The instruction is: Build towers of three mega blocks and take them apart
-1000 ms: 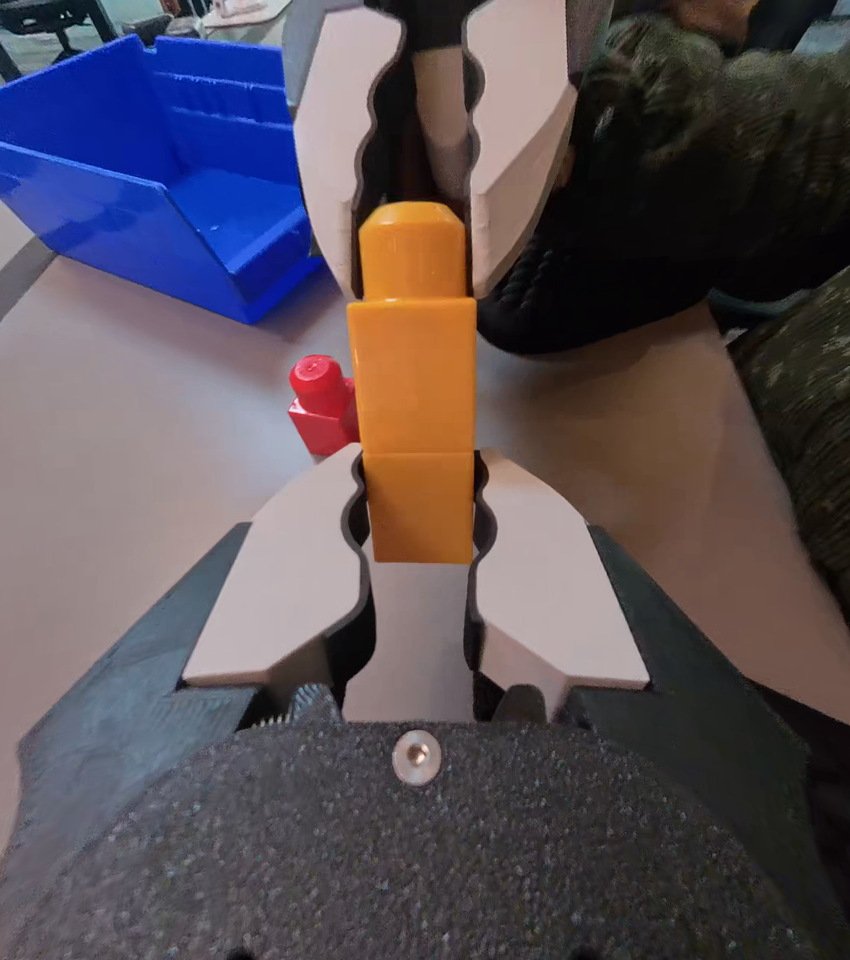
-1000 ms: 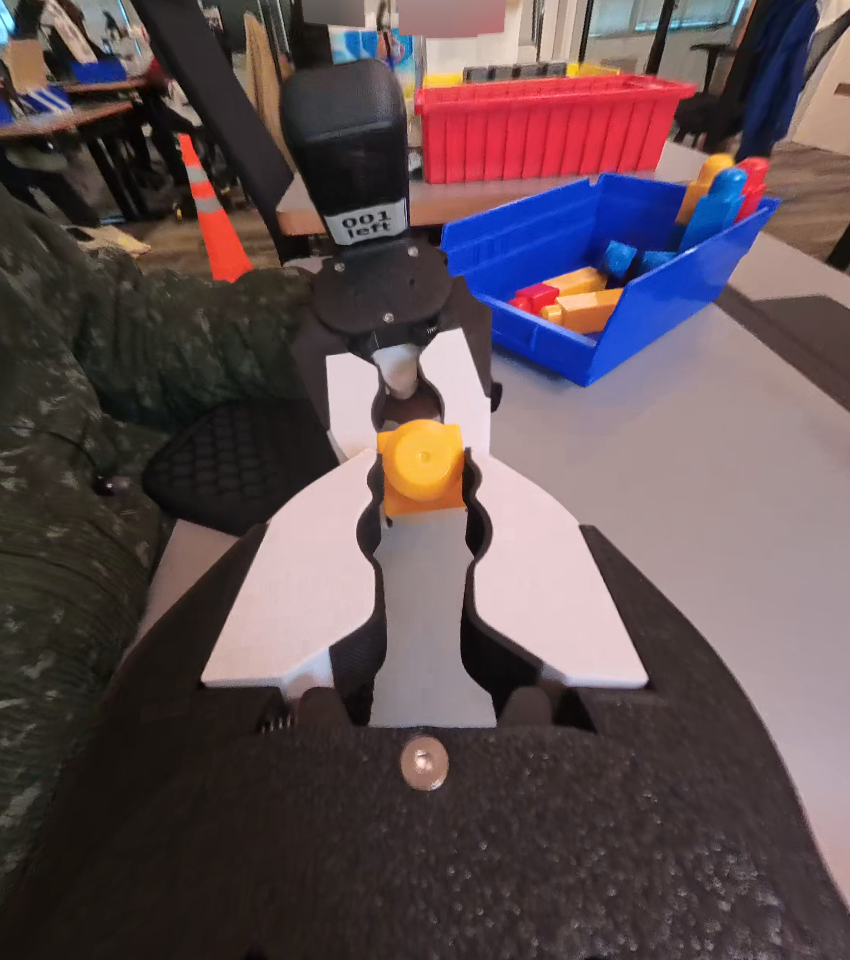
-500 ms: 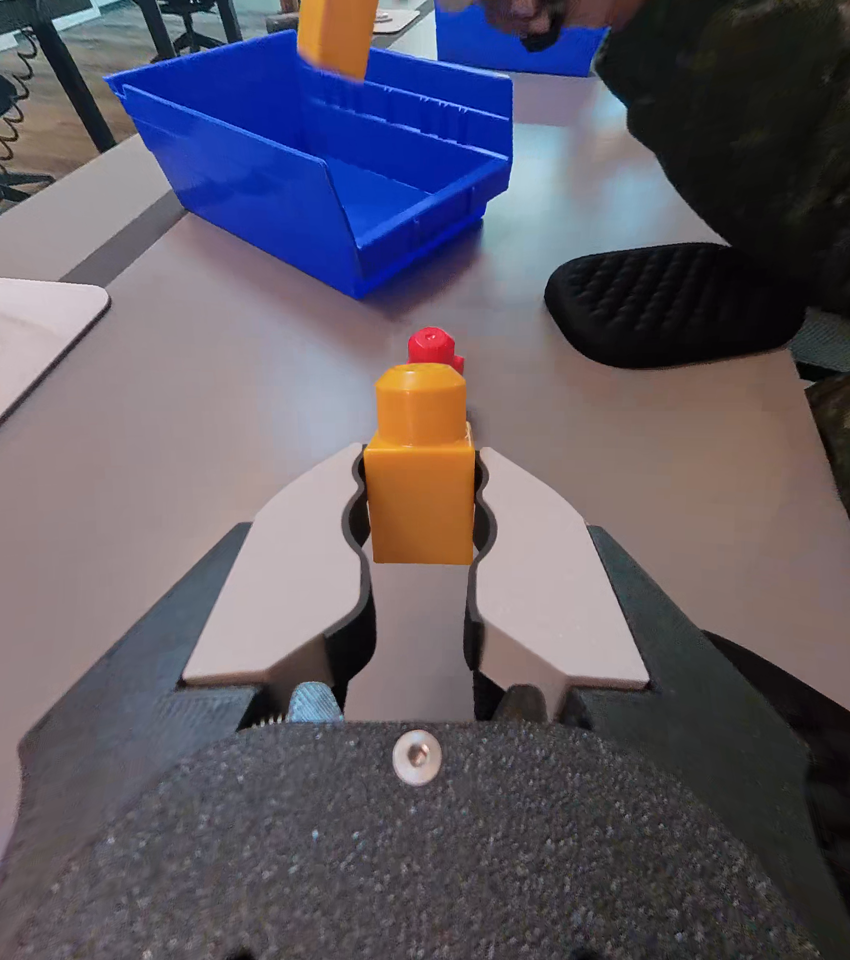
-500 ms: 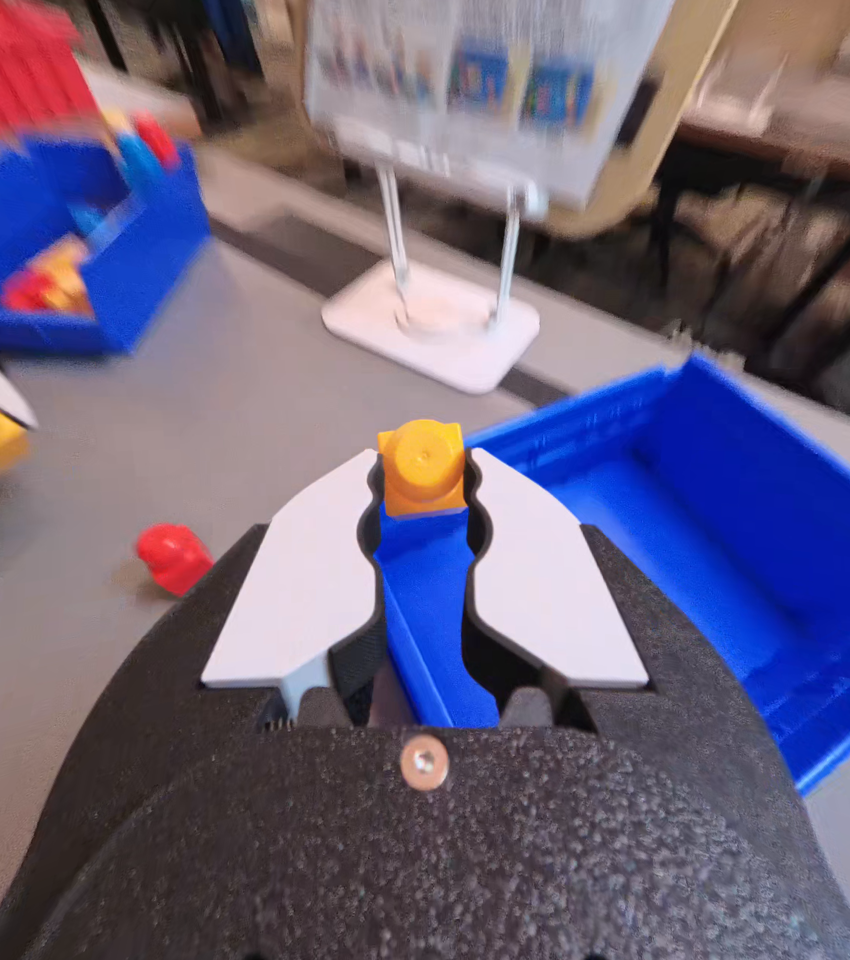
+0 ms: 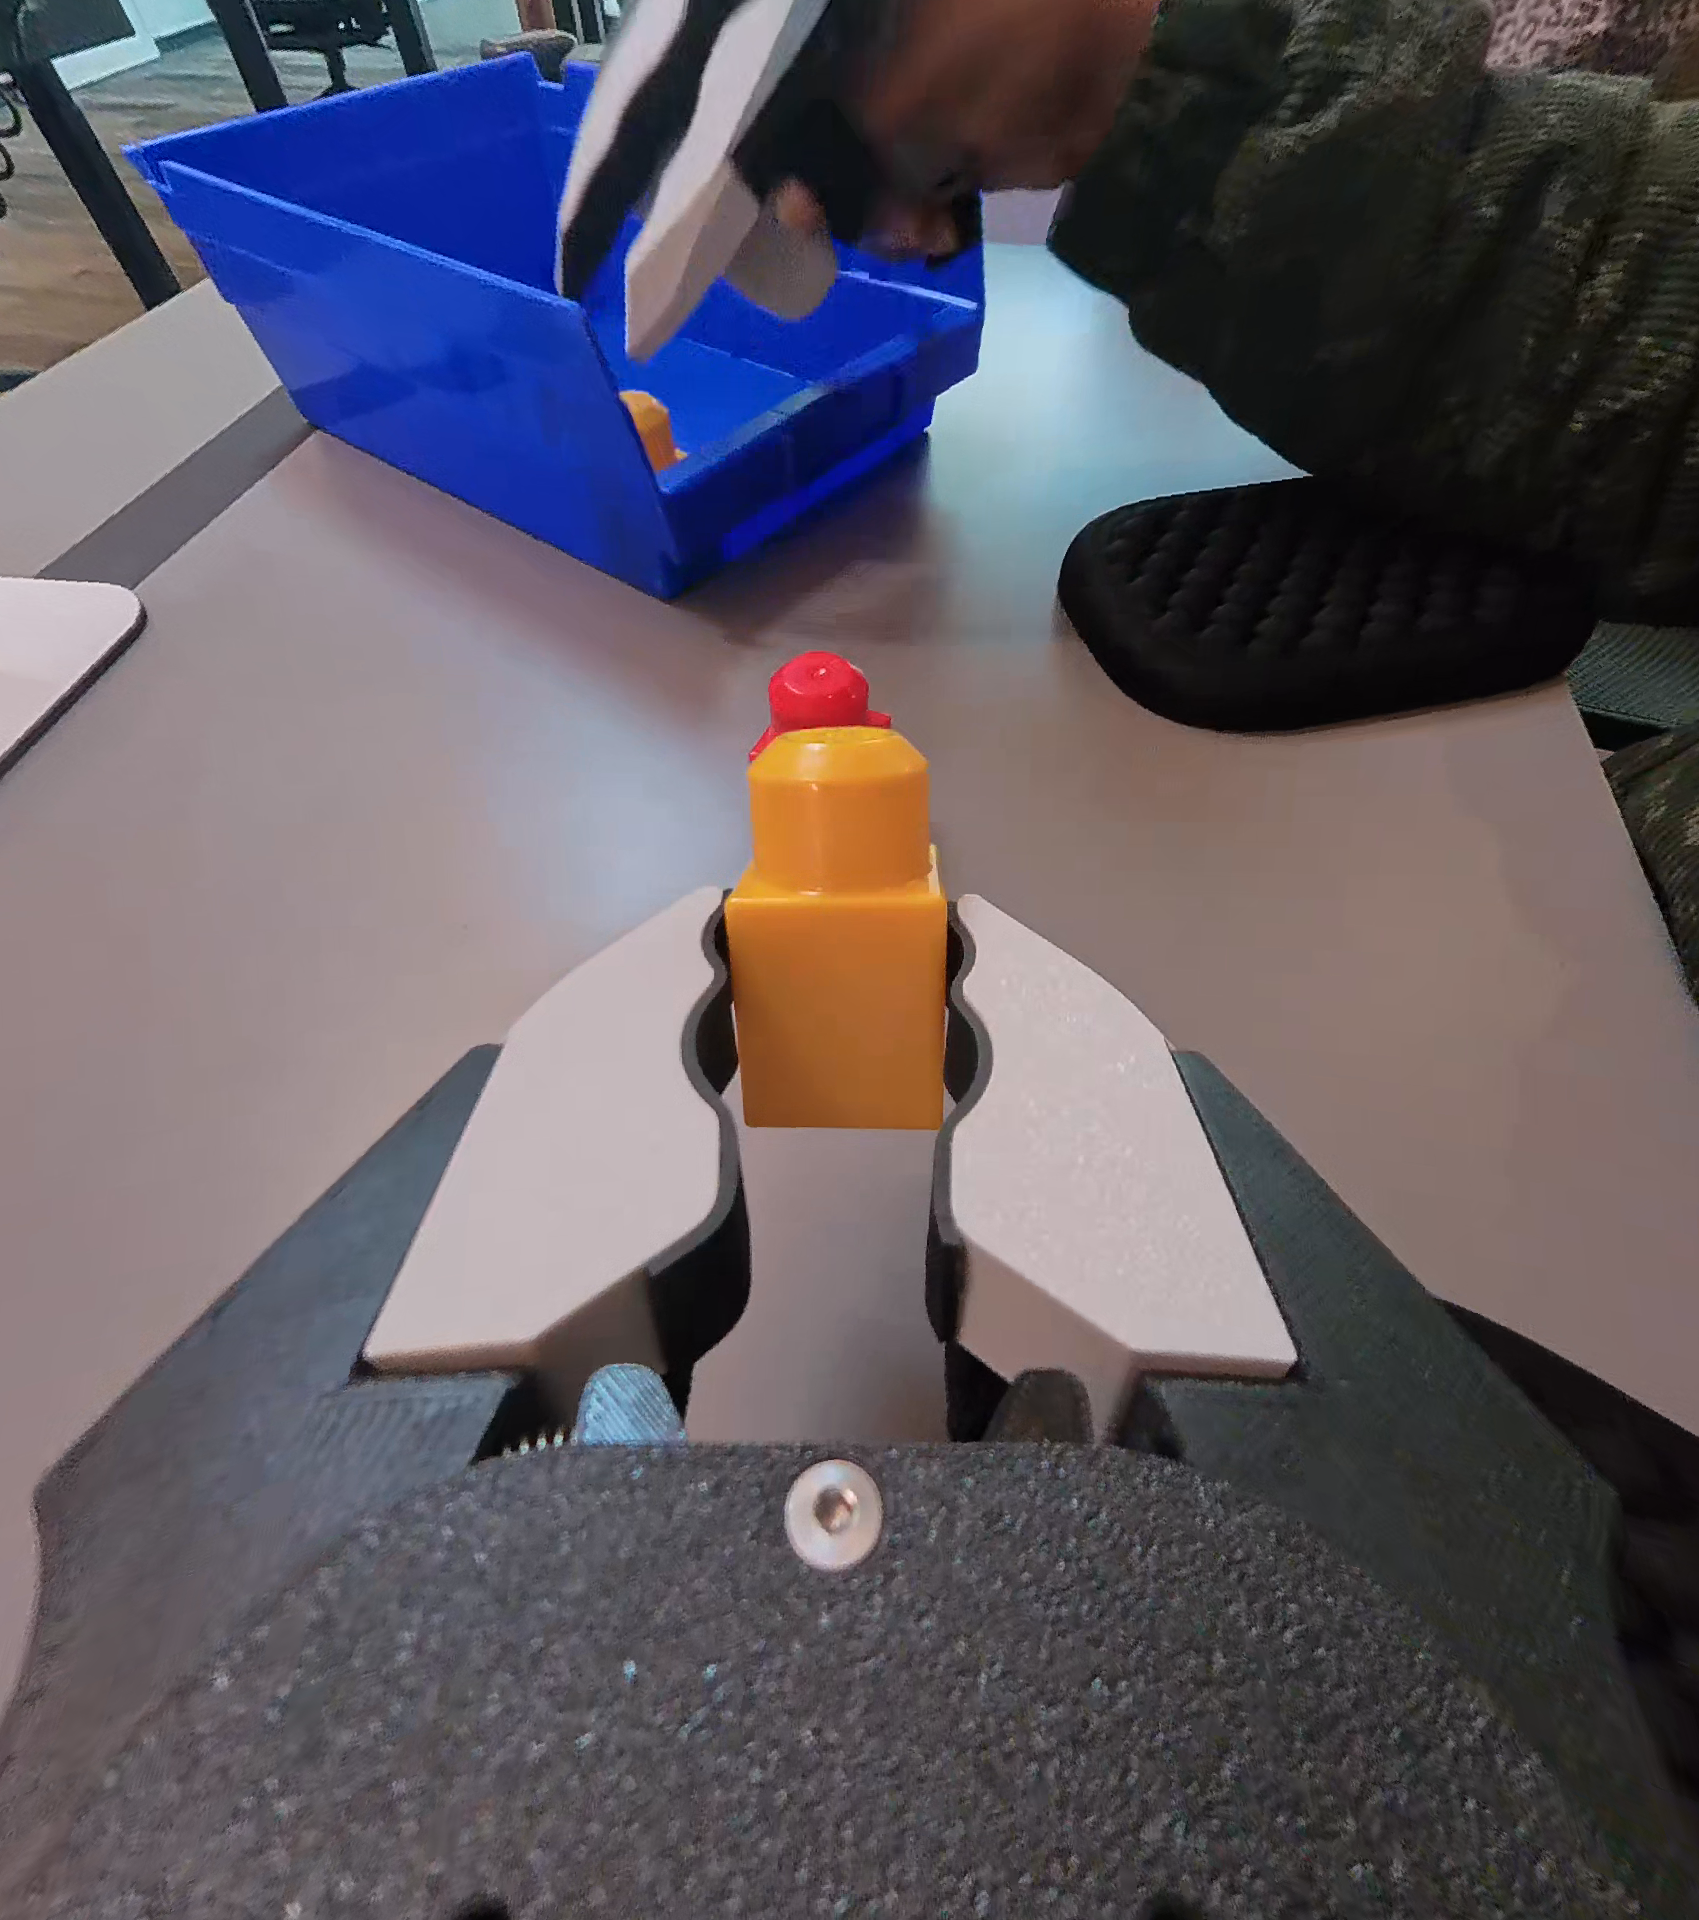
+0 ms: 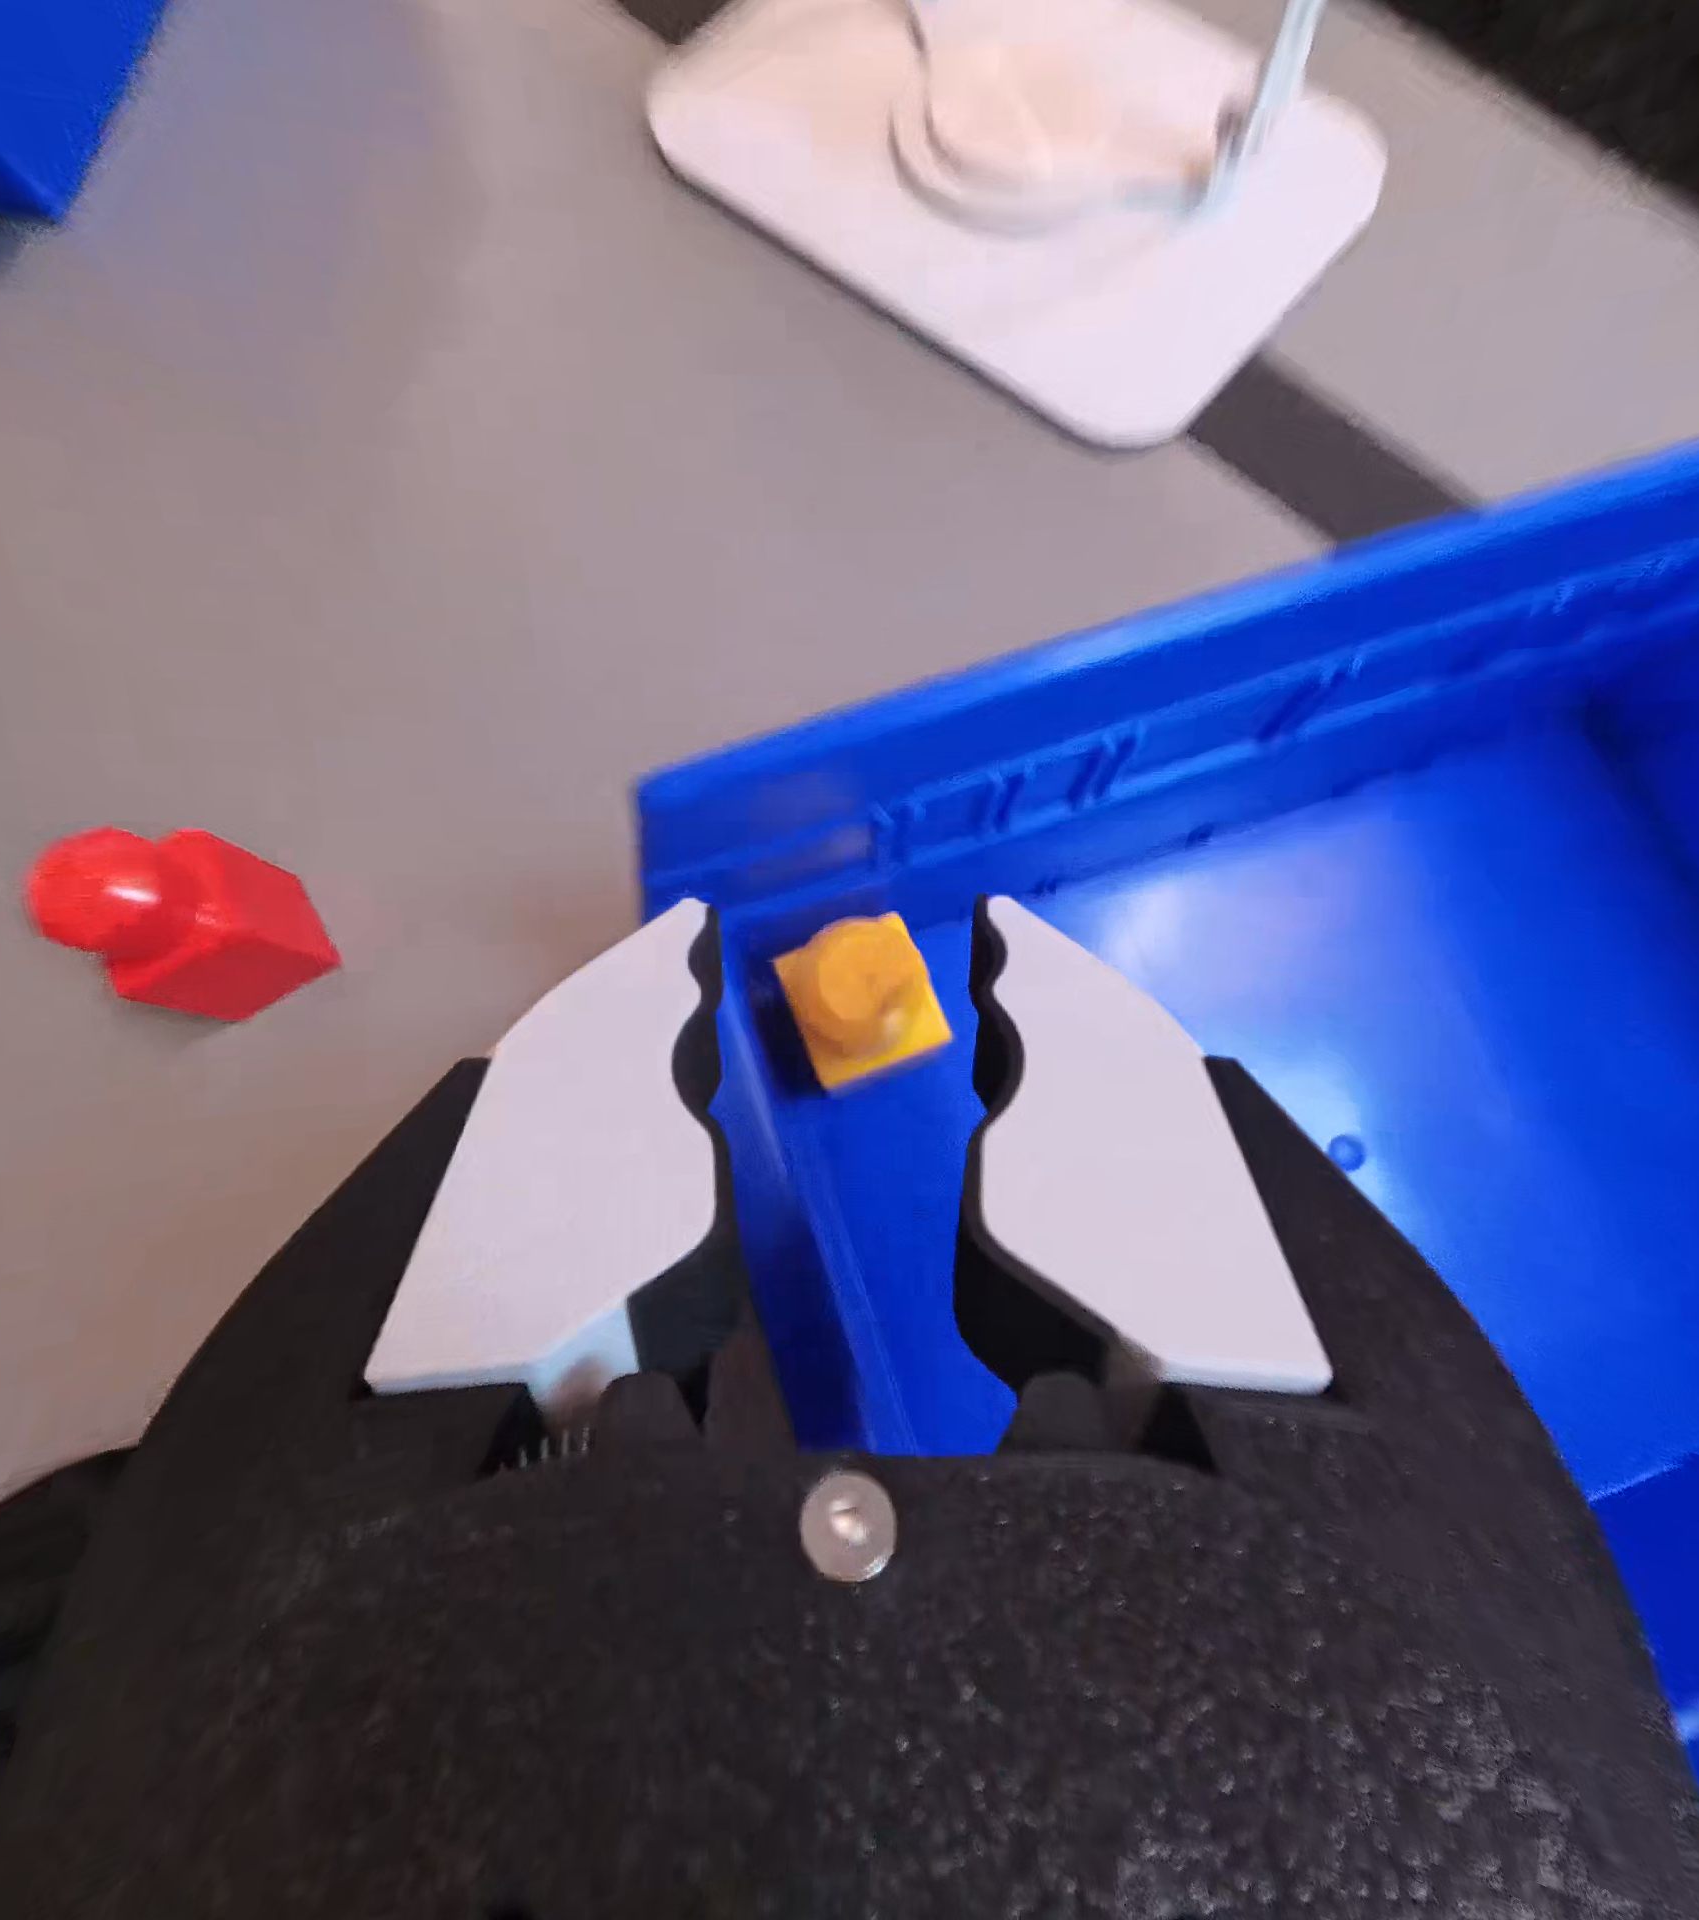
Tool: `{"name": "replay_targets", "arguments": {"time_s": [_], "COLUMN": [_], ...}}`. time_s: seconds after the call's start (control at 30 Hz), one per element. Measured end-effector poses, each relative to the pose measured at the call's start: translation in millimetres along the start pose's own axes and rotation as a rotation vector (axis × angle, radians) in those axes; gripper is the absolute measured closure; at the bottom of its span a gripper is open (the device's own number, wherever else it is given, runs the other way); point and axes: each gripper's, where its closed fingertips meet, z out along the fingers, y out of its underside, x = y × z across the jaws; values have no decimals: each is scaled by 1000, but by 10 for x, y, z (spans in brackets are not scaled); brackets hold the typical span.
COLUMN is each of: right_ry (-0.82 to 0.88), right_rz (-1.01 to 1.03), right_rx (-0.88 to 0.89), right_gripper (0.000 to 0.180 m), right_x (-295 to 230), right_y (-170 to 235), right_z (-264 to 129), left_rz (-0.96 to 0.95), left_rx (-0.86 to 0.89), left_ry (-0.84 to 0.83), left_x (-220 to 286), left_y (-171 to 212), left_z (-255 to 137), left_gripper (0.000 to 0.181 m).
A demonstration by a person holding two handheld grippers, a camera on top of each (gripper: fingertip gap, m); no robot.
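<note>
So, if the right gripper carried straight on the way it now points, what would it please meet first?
Most likely the orange block lying in the blue bin, since the open right gripper points down at it; depth is unclear.

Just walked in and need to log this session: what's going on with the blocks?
A person is working two claws. The left claw is clamped on an orange block above the table. The right claw is open over the blue bin, with a second orange block lying loose in the bin below it. A red block sits on the table by itself.
</note>
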Motion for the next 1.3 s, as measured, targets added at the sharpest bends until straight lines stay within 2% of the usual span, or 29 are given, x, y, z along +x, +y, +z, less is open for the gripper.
{"name": "replay_targets", "arguments": {"time_s": [0.07,0.13,0.27,0.3,0.33,0.37,0.43,0.5,0.57,0.67,0.73,0.87,1.03,1.1,1.17,1.23,1.3], "right_ry": [-65,-222,-480,-519,-544,-552,-528,-493,-277,166,296,183,5,-28,-2,44,28], "right_rz": [-133,-271,-434,-449,-462,-470,-473,-399,-329,-236,-181,-76,-75,-58,-60,-108,-205], "right_rx": [124,212,199,186,175,173,188,274,333,157,-39,-246,-352,-336,-280,-193,-99], "right_gripper": [133,132,119,125,149,151,151,151,151,151,151,151,151,151,136,131,127], "right_x": [-393,-1041,-2155,-2329,-2446,-2500,-2427,-2195,-1619,-460,59,330,193,168,189,141,-132], "right_y": [-292,-482,-396,-350,-314,-304,-363,-572,-755,-563,-239,249,571,578,502,319,66], "right_z": [-221,-358,-198,-128,-74,-41,-102,-352,-582,-739,-708,-321,-22,-18,-58,-160,-257], "left_rz": [10,21,79,90,101,117,112,69,36,18,40,75,49,50,60,58,49], "left_rx": [7,23,57,69,72,56,108,106,120,107,90,62,54,40,32,32,31], "left_ry": [15,35,45,44,47,40,-9,-51,-72,-80,-84,-88,-73,-69,-70,-70,-66], "left_x": [56,134,318,355,390,395,318,189,96,56,72,94,79,87,98,96,90], "left_y": [-28,-75,-174,-204,-218,-193,-257,-263,-262,-225,-197,-150,-111,-83,-70,-68,-59], "left_z": [34,75,152,165,173,182,157,111,71,91,126,156,176,196,206,211,222], "left_gripper": [144,144,144,144,144,143,143,140,144,147,147,147,148,147,147,147,147]}}
